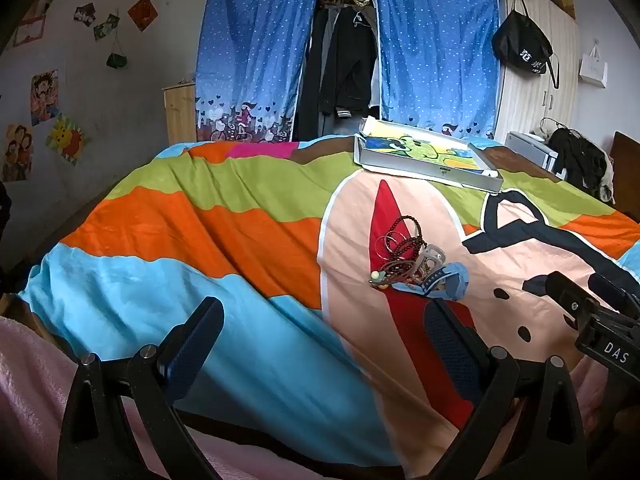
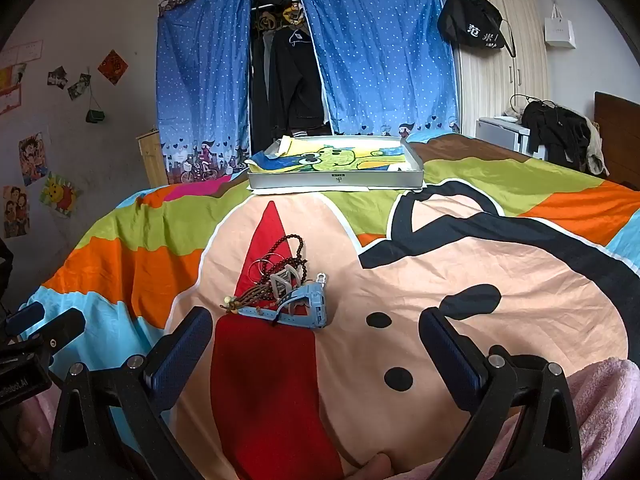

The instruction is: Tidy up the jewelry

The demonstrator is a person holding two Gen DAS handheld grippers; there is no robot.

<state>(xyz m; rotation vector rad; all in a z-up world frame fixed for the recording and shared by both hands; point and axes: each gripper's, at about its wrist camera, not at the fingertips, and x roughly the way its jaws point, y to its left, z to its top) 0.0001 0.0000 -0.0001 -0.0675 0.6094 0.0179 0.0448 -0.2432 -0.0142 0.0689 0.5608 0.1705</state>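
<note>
We held both tools low over the near edge of the bed, above a pink fleece blanket [image 2: 600, 400]. The left tool [image 1: 320, 344] was released, its jaws spread wide and holding nothing; the right tool [image 2: 316, 344] was likewise released and empty. Just beyond the fingertips, on the cartoon-print quilt [image 2: 460, 280], we saw the jewelry lying in one tangled pile: a light blue watch strap [image 2: 304, 308] nearest, a grey clip [image 2: 282, 278] touching it, thin metal bangles [image 2: 264, 264] and a dark brown bead necklace [image 2: 292, 248] behind. Farther back, well apart from the pile, a shallow grey box [image 2: 336, 180] with a cartoon lining rested on the quilt. Blue dotted curtains [image 2: 380, 60] hung beyond the bed.
</note>
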